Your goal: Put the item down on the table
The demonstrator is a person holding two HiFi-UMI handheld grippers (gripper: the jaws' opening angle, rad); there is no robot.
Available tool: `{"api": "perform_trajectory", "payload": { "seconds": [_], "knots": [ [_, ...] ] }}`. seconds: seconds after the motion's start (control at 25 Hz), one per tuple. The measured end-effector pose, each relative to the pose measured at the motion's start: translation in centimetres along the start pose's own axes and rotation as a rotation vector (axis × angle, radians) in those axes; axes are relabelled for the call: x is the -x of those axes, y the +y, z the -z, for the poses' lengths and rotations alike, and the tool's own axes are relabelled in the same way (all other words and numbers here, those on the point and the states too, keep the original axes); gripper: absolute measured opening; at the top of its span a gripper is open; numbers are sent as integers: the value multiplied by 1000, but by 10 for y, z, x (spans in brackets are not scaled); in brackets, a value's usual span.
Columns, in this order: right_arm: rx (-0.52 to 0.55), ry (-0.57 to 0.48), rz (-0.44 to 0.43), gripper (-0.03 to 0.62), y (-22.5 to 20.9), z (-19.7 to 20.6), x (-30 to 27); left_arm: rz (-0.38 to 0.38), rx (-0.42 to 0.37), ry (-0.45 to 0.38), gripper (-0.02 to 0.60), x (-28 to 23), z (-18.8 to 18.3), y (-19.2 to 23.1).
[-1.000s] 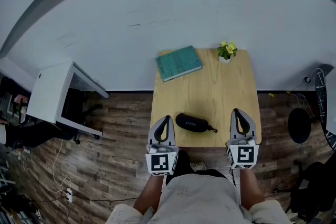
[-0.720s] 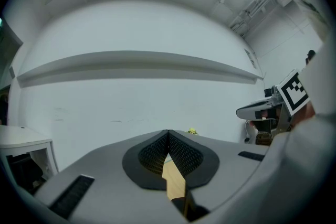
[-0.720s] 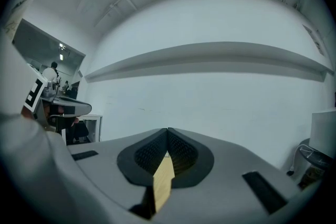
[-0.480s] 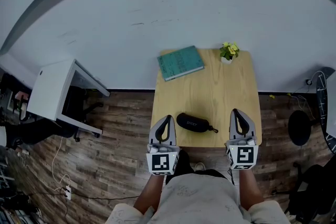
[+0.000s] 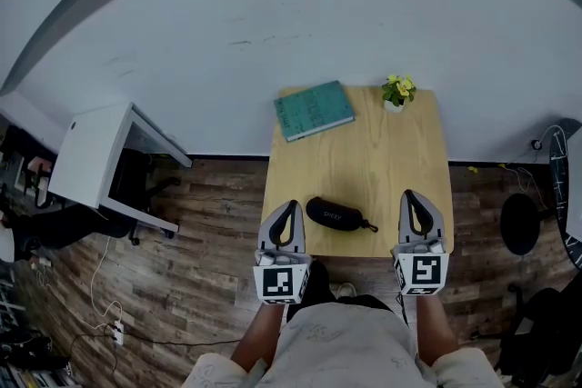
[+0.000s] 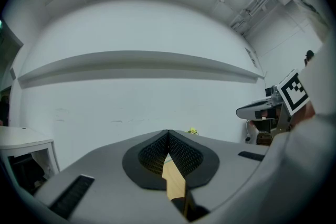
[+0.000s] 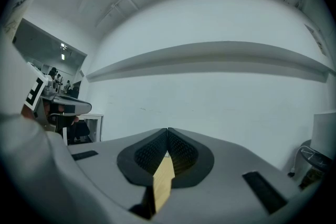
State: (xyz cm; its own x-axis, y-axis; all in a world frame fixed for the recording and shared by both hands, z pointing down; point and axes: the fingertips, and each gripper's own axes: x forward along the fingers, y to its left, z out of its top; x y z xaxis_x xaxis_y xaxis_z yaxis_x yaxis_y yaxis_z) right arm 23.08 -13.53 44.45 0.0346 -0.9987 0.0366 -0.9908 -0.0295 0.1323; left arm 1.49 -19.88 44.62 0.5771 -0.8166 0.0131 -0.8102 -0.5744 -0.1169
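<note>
Judging by the black case (image 5: 338, 213) lying on the desk (image 5: 382, 159) at its near edge, between left gripper (image 5: 290, 206) and right gripper (image 5: 410, 194), both closed and empty, looks finished, nothing left.

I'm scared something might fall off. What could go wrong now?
The black case lies near the table's front edge, between the shut, empty left tongs and right tongs; a sideways swing might knock it off. The little flower pot stands right at the far edge, so a bump to the table could tip it.
</note>
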Motion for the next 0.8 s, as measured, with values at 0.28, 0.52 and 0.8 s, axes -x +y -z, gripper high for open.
{"api": "perform_trajectory", "payload": {
  "seconds": [0.28, 0.52, 0.8],
  "knots": [
    [-2, 1, 2, 15, -5, -3, -1, -6, -7, 10, 8, 0, 0, 4],
    [0, 9, 2, 15, -3, 0, -2, -11, -1, 11, 8, 1, 0, 6],
    [4, 13, 2, 15, -1, 4, 2, -7, -7, 15, 8, 4, 5, 3]
  ]
}}
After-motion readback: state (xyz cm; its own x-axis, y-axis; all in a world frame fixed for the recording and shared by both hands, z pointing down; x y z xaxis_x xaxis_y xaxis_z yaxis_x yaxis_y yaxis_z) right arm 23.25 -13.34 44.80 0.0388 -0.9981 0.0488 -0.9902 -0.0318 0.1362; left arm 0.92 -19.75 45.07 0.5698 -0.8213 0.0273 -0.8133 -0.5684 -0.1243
